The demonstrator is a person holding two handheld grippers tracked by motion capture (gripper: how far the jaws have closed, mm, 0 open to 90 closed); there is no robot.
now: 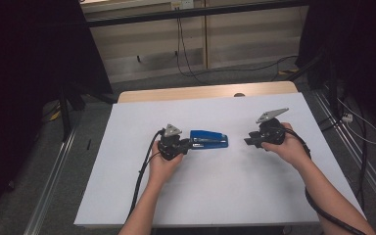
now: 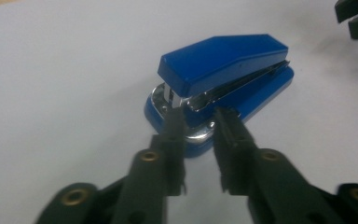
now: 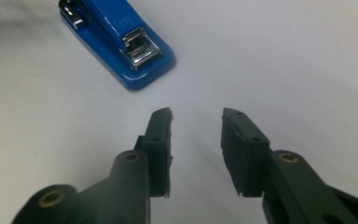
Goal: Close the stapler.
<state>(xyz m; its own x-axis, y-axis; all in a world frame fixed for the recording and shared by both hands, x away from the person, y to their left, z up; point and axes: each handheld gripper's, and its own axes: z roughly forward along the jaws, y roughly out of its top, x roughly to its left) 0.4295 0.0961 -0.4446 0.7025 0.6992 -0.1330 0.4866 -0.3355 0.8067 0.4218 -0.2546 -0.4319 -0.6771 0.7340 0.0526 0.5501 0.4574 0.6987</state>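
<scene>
left gripper (image 1: pixel 188 143): black, grey plate, black cable | right gripper (image 1: pixel 247 142): same, brass screws

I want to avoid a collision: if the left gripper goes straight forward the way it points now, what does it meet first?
The left gripper would probably meet the blue stapler first; its open jaws already reach the stapler's rear end. Whether they touch it is unclear.

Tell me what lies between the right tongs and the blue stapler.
Nothing: only bare white table separates the right tongs from the blue stapler. The right gripper view shows the gap clearly, and the high view agrees.
</scene>
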